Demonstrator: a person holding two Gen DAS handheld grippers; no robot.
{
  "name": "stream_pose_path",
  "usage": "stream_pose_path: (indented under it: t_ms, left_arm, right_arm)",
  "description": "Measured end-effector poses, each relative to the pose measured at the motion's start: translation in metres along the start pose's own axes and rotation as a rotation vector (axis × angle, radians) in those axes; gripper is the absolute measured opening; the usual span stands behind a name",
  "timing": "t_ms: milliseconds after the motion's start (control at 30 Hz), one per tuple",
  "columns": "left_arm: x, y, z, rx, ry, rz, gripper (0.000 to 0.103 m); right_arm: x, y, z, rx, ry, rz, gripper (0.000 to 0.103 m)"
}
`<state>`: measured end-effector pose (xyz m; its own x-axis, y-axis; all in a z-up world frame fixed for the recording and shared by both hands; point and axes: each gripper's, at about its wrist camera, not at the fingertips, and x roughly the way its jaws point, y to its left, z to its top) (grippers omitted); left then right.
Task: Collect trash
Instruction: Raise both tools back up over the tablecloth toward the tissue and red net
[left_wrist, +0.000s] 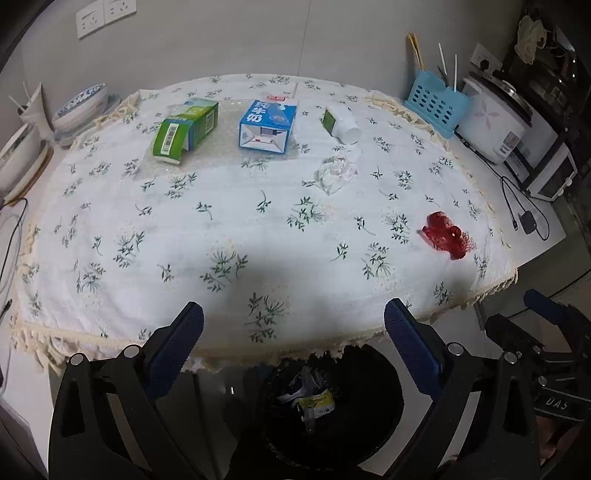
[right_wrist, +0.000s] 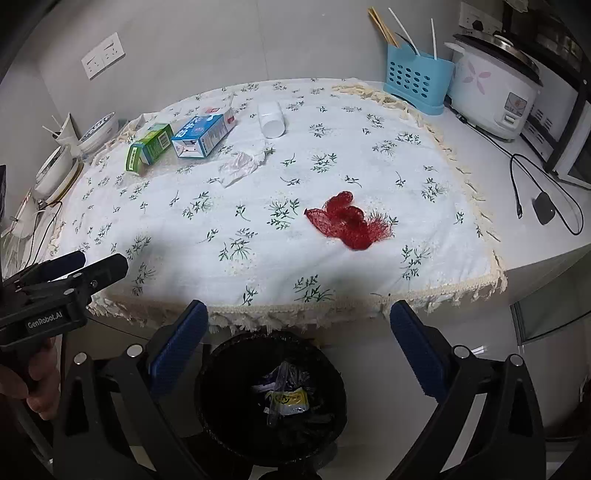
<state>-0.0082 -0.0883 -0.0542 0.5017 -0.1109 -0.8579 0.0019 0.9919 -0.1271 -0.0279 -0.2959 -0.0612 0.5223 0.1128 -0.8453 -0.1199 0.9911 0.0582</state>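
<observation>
- Your left tongs (left_wrist: 293, 321) hang wide apart and empty over the near edge of the counter (left_wrist: 535, 236), right above the black bin (left_wrist: 384, 373). Whatever you bring back can fall straight in.
- Your right tongs (right_wrist: 299, 321) are spread just as wide and hold nothing. They sit beside the left pair, over the same bin (right_wrist: 332, 369), which stands on the floor below the cloth's fringe.
- The bin already holds crumpled wrappers, among them a yellow packet (right_wrist: 290, 398). By my reading the collecting is partly done.
- The red mesh net (right_wrist: 347, 221) lies at about 1 o'clock from your right tongs, the nearest piece to them and well clear of everything else. It looks soft and floppy, so pinch it at a bunched fold.
- The crumpled clear plastic (left_wrist: 336, 171) sits near 12 o'clock from your left tongs, just in front of the tipped white bottle (left_wrist: 341, 125). The two look close enough to disturb one another.
- The blue carton (left_wrist: 267, 125) and the open green box (left_wrist: 184, 133) lie side by side at the far edge, around 11 o'clock. Both are on their sides, so a grip across the narrow faces should suit.
- Leave the blue utensil basket (right_wrist: 417, 79) and the rice cooker (right_wrist: 495, 92) at 2 o'clock alone; they look like kitchen kit, not rubbish.
</observation>
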Motion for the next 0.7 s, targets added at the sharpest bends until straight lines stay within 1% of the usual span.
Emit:
stream_pose_path:
  t_ms: [133,400,600,700]
  left_arm:
    - [0.011,-0.008,0.02,0.027,-0.002,-0.007,0.096]
    - [0.053,-0.019,0.065,0.066,0.024,-0.028,0.095]
    - [0.09,-0.027,0.091,0.09,0.051,-0.049,0.095]
    - [0.108,-0.035,0.103,0.115,0.058,-0.039,0.095]
  right_arm:
    - [0.006,-0.006,0.014,0.01,0.002,-0.008,0.095]
    - [0.03,-0.018,0.035,0.037,0.037,-0.028,0.095]
    - [0.053,-0.027,0.045,0.062,0.071,-0.052,0.091]
    - [0.064,-0.034,0.048,0.089,0.092,-0.053,0.088]
